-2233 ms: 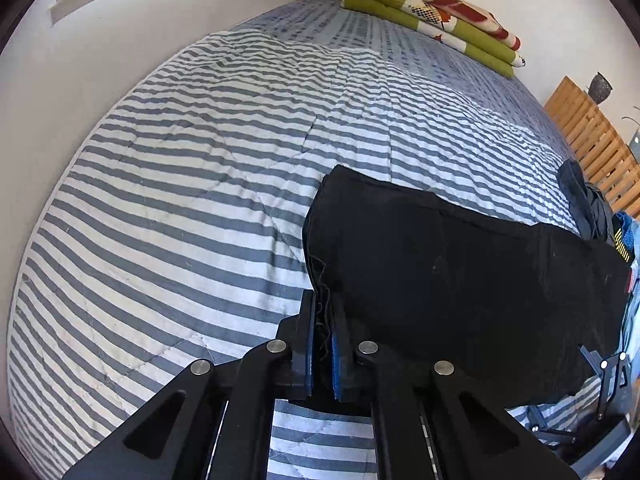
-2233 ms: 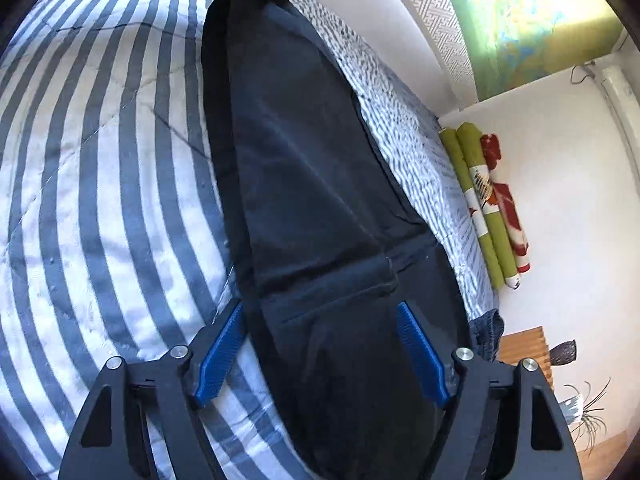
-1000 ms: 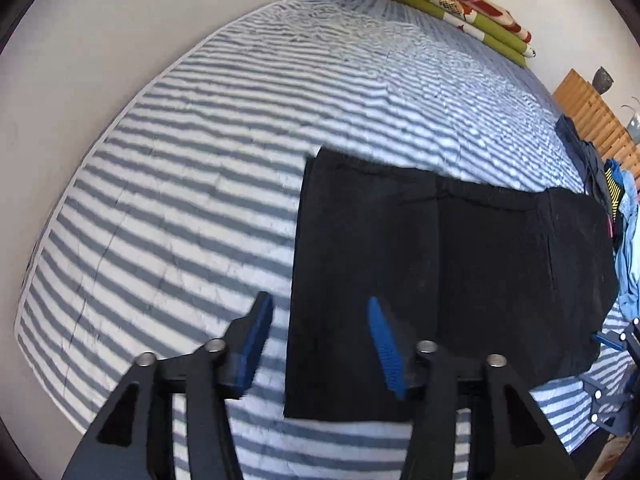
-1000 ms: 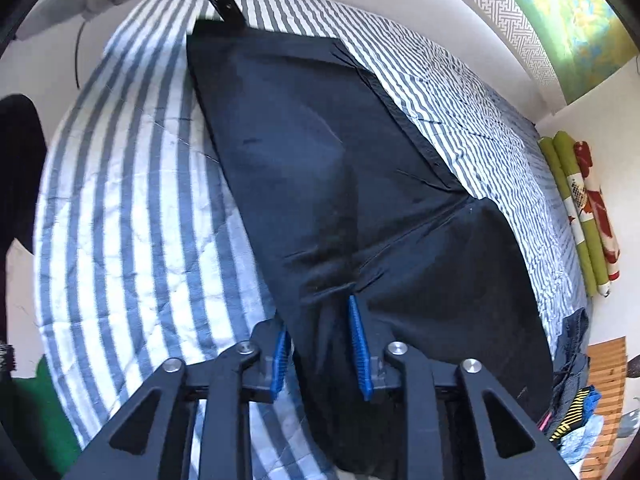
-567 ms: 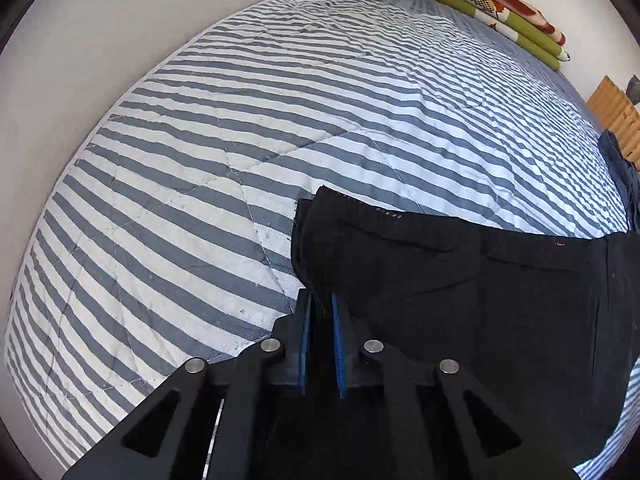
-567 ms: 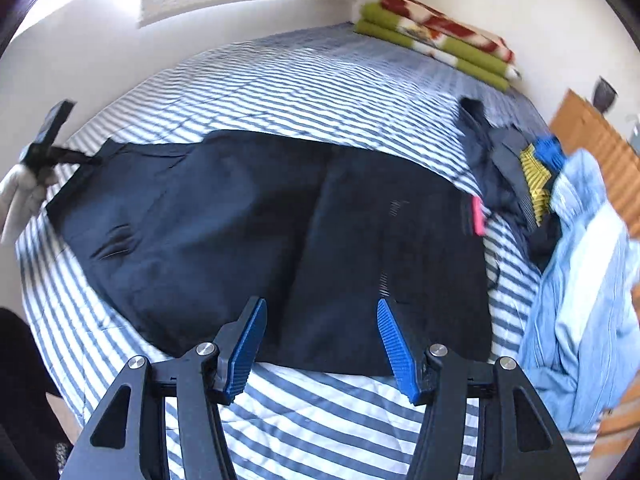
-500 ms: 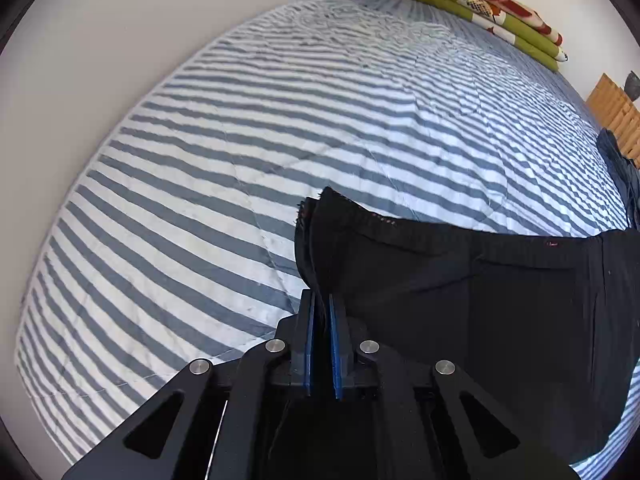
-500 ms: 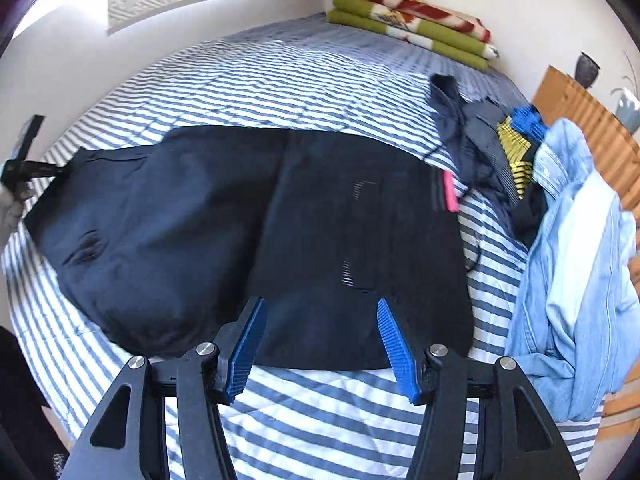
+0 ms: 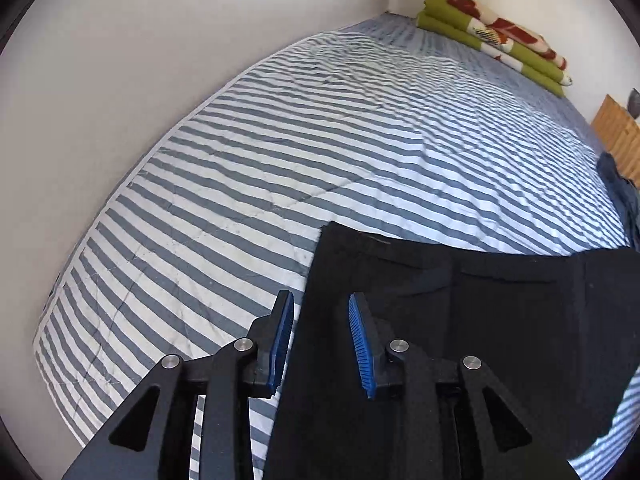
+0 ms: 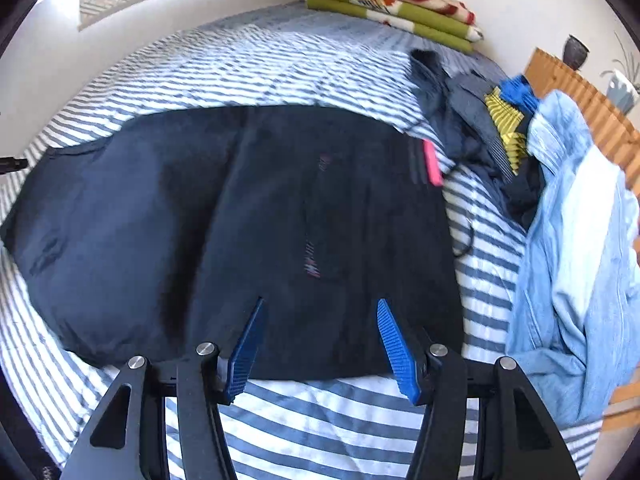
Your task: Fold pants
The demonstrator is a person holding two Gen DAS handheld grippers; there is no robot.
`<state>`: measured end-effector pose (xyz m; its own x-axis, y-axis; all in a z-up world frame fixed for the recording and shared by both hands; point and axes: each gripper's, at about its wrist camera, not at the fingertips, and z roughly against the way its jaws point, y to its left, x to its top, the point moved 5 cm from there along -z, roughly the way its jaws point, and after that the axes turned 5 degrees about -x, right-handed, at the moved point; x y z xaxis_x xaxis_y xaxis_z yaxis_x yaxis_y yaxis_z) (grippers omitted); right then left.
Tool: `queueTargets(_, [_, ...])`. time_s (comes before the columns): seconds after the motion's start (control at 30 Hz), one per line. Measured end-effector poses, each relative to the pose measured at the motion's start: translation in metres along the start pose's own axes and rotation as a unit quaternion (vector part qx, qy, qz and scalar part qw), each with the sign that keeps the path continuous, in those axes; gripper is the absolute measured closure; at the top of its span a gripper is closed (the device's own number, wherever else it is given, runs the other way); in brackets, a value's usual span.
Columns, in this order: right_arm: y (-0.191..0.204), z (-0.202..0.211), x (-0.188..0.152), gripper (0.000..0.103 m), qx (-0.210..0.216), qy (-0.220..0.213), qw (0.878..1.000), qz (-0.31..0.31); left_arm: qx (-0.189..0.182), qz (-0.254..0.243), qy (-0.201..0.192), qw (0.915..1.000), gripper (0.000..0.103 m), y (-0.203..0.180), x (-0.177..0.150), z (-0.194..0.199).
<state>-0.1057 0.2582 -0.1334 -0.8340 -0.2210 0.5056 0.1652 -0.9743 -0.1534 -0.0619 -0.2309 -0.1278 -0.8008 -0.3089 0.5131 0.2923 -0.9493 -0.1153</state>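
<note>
Black pants (image 10: 248,216) are lying flat across a blue-and-white striped bedspread (image 9: 280,152), with both grippers hovering over their near edge.

The bed is running up to a white wall (image 9: 100,80) on the left, a folded green and red blanket (image 10: 392,4) is sitting at its far end, and a heap of denim and dark clothes (image 10: 560,208) is crowding the right side beside a wooden slatted panel (image 10: 592,104). No writing is readable; a small pink tag (image 10: 433,168) is showing at the pants' right end. The left gripper (image 9: 320,340) has just been opening, its jaws now parted over the cloth's corner, pinching nothing. The right gripper (image 10: 320,340) is standing spread above the hem, holding nothing. Bare striped bedspread is lying open beyond the pants.
</note>
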Motion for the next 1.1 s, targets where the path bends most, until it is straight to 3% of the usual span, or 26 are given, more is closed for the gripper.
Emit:
queueTargets(0.1, [0.043,0.007,0.033,0.049,0.043,-0.045,0.998,0.029,-0.048,-0.047,0.015,0.9976,0.072,-0.032,-0.021,0.006])
queueTargets(0.23, [0.102,-0.013,0.077,0.049,0.119,-0.063,0.990,0.042,-0.040,-0.070,0.038,0.9961,0.072,-0.050,-0.036,-0.017])
queueTargets(0.33, [0.136,-0.041,0.103,0.049,0.139,-0.052,0.988,0.037,-0.023,-0.064,0.054,0.9963,0.071,-0.038,-0.045,-0.045])
queueTargets(0.37, [0.142,-0.053,0.110,0.050,0.132,-0.049,0.989,0.038,-0.025,-0.063,0.049,0.9965,0.071,-0.030,-0.044,-0.051])
queueTargets(0.47, [0.142,-0.104,0.114,0.050,0.034,-0.009,0.997,0.062,-0.003,-0.037,0.033,0.9988,0.071,0.001,-0.039,-0.042])
queueTargets(0.53, [0.135,-0.117,0.108,0.049,0.033,0.006,0.998,0.046,-0.017,0.008,0.024,0.9995,0.071,0.030,-0.041,-0.029])
queueTargets(0.73, [0.134,-0.079,0.103,0.049,0.090,-0.006,0.996,0.024,-0.078,0.086,0.040,0.9924,0.068,0.080,-0.070,-0.007])
queueTargets(0.9, [0.185,-0.015,0.080,0.048,0.154,-0.042,0.985,0.068,-0.108,0.079,0.054,0.9895,0.066,0.068,-0.088,-0.009])
queueTargets(1.1, [0.240,0.020,0.045,0.048,0.156,-0.050,0.978,0.129,-0.118,0.064,0.068,0.9886,0.065,0.043,-0.093,-0.017])
